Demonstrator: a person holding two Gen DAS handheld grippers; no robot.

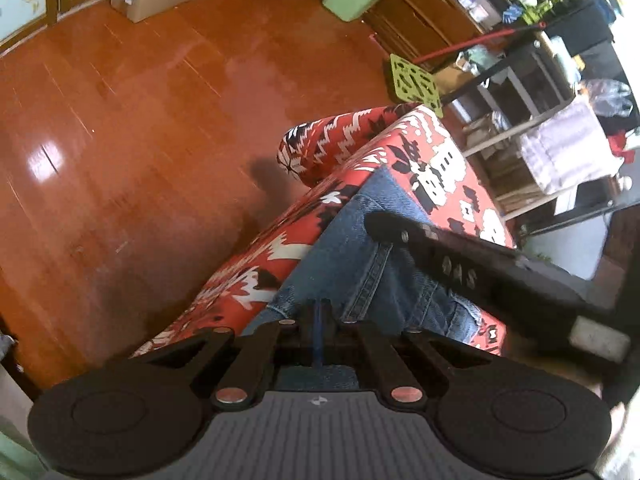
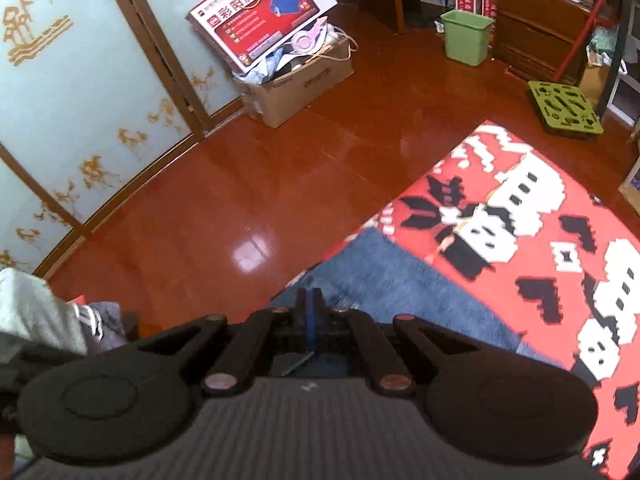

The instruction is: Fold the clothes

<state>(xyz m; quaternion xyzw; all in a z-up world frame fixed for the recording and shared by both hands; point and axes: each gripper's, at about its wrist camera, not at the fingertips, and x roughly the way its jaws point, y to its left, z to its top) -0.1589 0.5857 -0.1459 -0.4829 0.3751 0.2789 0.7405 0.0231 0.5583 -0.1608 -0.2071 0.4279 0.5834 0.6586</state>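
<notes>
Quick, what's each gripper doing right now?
Left gripper: shut on the blue denim jeans.
Right gripper: shut on the same jeans.

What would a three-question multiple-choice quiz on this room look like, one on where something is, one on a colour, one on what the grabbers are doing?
1. Where do the jeans lie?
A. On the red patterned cover
B. On the wooden floor
C. In the cardboard box

2. What colour is the bin by the dresser?
A. Blue
B. Green
C. Red

3. What are the left gripper and the right gripper doing?
A. Both wide open
B. Both closed on denim
C. One holds a broom

Answers:
1. A, the denim spreads over the red, white and black cover.
2. B, it is light green in both views.
3. B, each pair of fingers is pinched together at an edge of the jeans.
</notes>
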